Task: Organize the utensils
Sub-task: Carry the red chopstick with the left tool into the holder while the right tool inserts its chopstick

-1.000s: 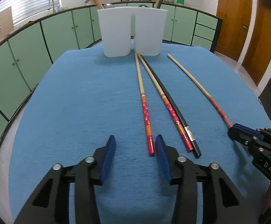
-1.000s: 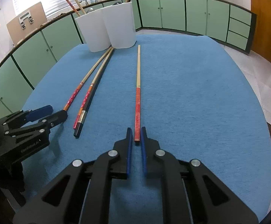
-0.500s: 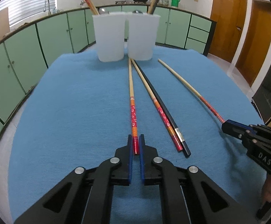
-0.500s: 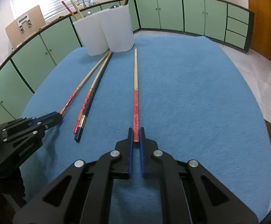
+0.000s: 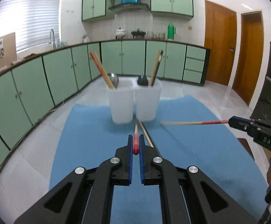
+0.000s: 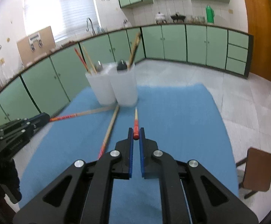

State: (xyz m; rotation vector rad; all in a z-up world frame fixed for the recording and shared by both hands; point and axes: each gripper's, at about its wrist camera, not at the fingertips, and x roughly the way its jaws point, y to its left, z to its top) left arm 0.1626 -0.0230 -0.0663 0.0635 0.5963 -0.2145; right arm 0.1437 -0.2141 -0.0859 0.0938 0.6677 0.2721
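Above blue mat, left gripper and right gripper level, each clamping one chopstick toward 12 o'clock; two cups; perhaps two chopsticks lying.

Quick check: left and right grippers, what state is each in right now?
Left gripper: shut on a red-ended chopstick.
Right gripper: shut on another red-ended chopstick.

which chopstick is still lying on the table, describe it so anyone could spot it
On the blue tablecloth, look just in front of the two white plastic holders. The red-handled bamboo chopstick lies flat there, angled toward them. Unlike the two held in the left gripper and right gripper, nothing grips it.
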